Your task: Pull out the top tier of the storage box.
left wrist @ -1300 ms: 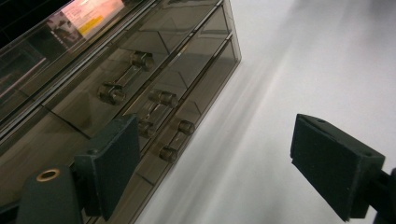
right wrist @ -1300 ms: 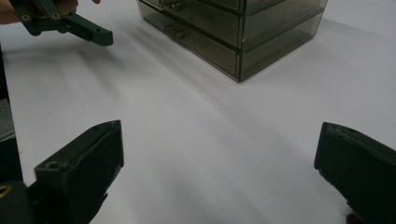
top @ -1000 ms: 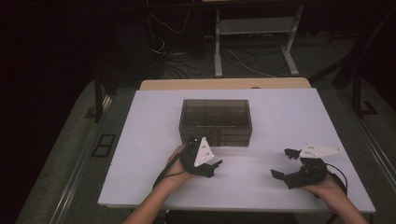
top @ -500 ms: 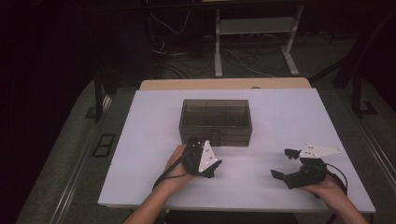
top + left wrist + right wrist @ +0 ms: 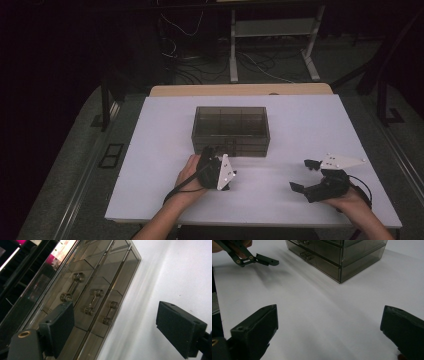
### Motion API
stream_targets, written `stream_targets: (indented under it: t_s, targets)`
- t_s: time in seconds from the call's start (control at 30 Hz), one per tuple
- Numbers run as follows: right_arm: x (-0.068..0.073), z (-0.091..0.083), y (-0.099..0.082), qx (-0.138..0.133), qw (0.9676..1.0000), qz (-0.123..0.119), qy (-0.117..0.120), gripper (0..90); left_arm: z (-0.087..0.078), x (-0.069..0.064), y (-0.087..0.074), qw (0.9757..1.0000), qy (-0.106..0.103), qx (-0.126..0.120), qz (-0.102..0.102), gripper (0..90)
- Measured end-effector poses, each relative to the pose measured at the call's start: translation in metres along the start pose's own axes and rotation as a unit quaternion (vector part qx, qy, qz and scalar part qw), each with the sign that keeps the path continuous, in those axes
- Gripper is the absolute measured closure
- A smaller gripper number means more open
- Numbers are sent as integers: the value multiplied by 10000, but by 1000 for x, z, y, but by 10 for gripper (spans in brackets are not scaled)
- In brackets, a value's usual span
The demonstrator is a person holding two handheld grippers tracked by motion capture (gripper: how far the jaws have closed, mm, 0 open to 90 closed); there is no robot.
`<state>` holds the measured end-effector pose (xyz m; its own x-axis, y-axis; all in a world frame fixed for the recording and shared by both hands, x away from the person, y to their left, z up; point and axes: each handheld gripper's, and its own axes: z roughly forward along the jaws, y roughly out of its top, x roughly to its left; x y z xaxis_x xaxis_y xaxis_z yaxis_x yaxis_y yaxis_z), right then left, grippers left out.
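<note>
Right gripper (image 5: 305, 176): near edge of bench (image 5: 300, 125), at rest; jaws spread, nothing between; matte black blocky pads, grey three-cornered plate on top. Likely parked in waiting.

Left gripper (image 5: 226, 179): mid-bench, just before drawer box, turned on its side; jaws spread, empty, lined up toward the handles, apparently ready to pinch one.

Bench: flat, white, smooth, faintly glossy.

Drawer box (image 5: 231, 130): centre of bench, front toward the person, drawers shut. Smoky translucent plastic, rectangular, hard and shiny; stacked drawers, divided compartments on top. Handles (image 5: 93, 301): clear bars between round knobs, standing proud of the fronts for a grip.
</note>
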<state>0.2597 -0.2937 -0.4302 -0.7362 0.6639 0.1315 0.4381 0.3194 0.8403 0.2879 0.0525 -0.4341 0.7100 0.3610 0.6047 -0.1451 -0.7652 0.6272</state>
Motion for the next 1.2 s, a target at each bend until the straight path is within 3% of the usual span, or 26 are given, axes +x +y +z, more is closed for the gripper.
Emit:
stream_targets:
  t_s: [0.27,0.5,0.7,0.9,1.2]
  targets:
    - [0,0,0,8,10000,-8,0,9,1,-3,2,9993,180,56,333,145]
    - [0,1,0,12,10000,-13,-5,9,1,-6,4,9970,325,196,676,146]
    - [0,1,0,17,10000,-29,-11,9,2,-10,4,9953,430,225,841,146]
    - [1,1,0,29,10000,-32,-10,9,1,-11,5,9911,612,324,1137,146]
    - [1,1,0,16,10000,-27,-15,10,-1,-8,10,9875,860,333,1281,147]
